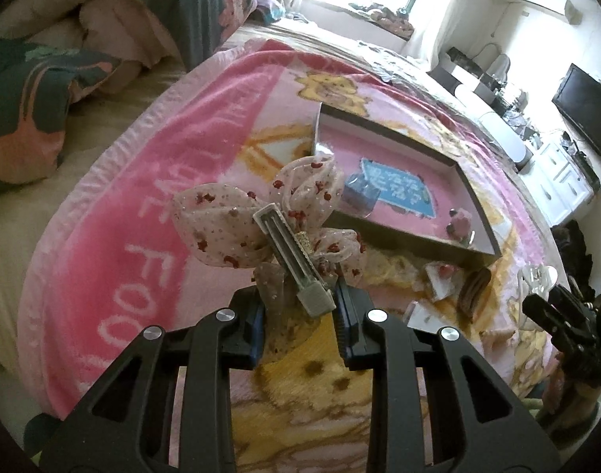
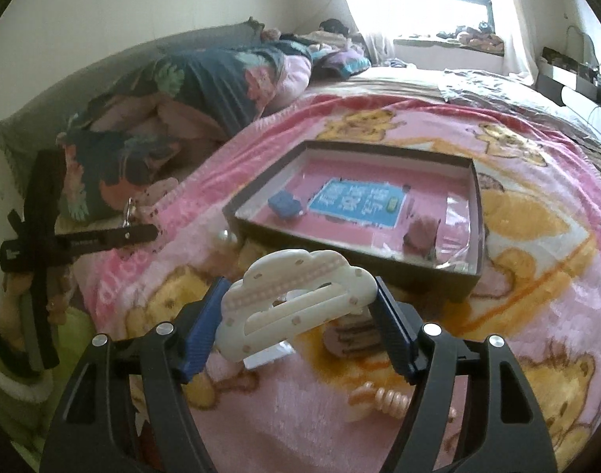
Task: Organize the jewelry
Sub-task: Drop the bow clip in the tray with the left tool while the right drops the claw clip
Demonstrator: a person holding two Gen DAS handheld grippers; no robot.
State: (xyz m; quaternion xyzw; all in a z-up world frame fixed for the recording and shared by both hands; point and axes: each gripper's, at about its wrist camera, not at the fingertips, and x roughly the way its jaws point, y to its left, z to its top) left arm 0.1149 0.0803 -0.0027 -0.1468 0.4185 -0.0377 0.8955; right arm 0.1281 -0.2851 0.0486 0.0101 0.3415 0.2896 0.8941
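Note:
My left gripper [image 1: 298,305] is shut on a bow hair clip [image 1: 288,232] of sheer pink fabric with red dots and a metal clasp, held above the blanket just in front of the shallow dark-rimmed box [image 1: 410,242]. My right gripper [image 2: 296,311] is shut on a white cloud-shaped claw clip [image 2: 296,303], held near the box's front edge [image 2: 351,264]. The box has a pink floor with a blue card [image 2: 355,203], a small blue item [image 2: 284,205] and a pink item [image 2: 422,232] inside.
A pink cartoon blanket [image 2: 536,276] covers the bed. On it lie a brown striped clip [image 2: 357,337], a peach spiral hair tie [image 2: 395,402], a pearl piece [image 2: 226,238] and small cards [image 1: 438,280]. Pillows [image 2: 162,118] lie at the far left. The left gripper shows in the right wrist view [image 2: 103,236].

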